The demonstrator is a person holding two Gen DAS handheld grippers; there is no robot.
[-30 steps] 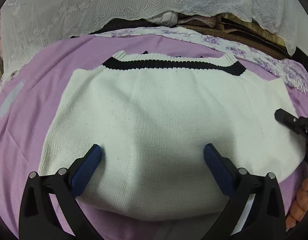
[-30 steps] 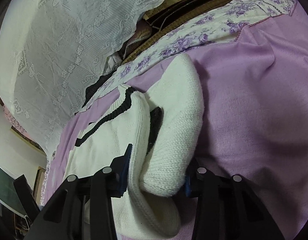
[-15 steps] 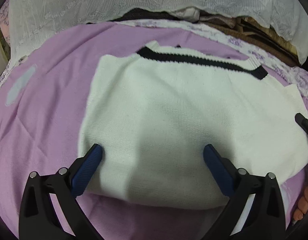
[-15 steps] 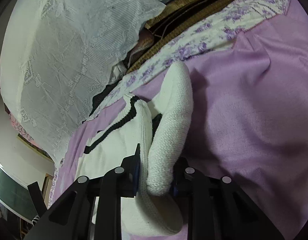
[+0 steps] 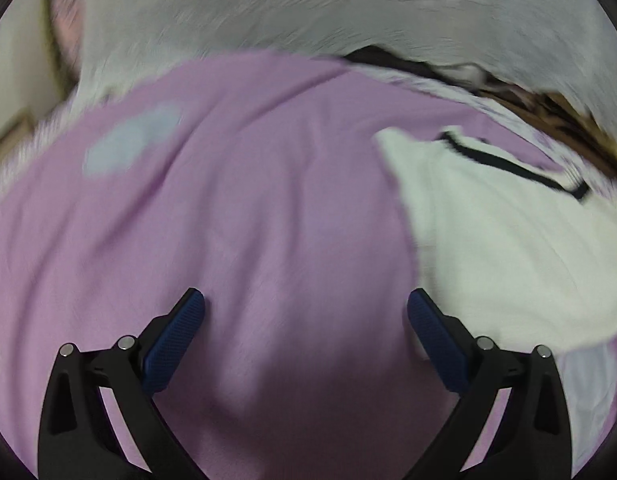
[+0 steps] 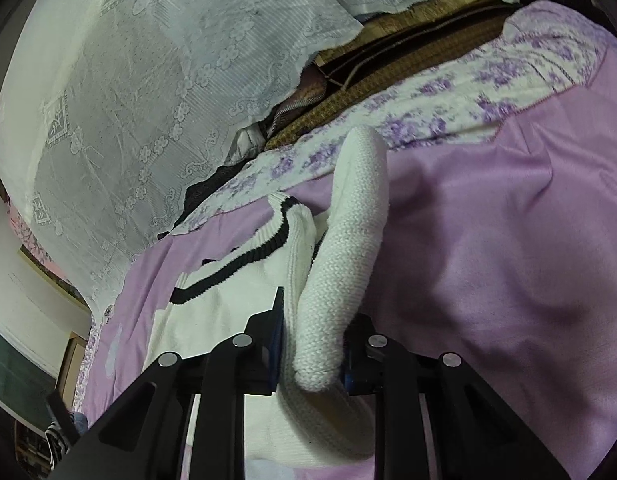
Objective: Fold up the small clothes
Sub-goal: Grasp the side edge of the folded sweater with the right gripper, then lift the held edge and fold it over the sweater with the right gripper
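Item: one small white knitted sweater [image 6: 228,312] with a black-striped neckline, lying flat on the purple bedspread [image 6: 488,240]; it is also showing at the right side of my left wrist view [image 5: 508,248], blurred there. My right gripper [image 6: 312,344] is closing its jaws on a bunched fold of this knit, which I take to be the sleeve [image 6: 348,248], the fabric filling the narrow gap between the pads and its long axis running up and away from me along the fingers. My left gripper [image 5: 306,320] is hanging with its jaws wide apart and holding nothing, only bedspread showing between the blue pads [image 5: 174,344]. Governing relation: the sweater body is lying to the left of my right jaws and to the right of my left jaws, so the right hand, already gripping, is the nearer one; in my judgement the sleeve is wanting to be carried leftward across the body, with the left hand free to pin or smooth. Surroundings: a pale patch [image 5: 132,144] on the bedspread well to the left of the garment; a floral-printed sheet border [image 6: 448,108] beyond the neckline; a white lace cover [image 6: 148,80] draping behind that; brown striped fabric [image 6: 408,44] and some dark cloth tucked under the lace edge. Obstructions: I am seeing nothing lying on the sweater body; the motion blur in the left view is leaving its near hem uncertain.
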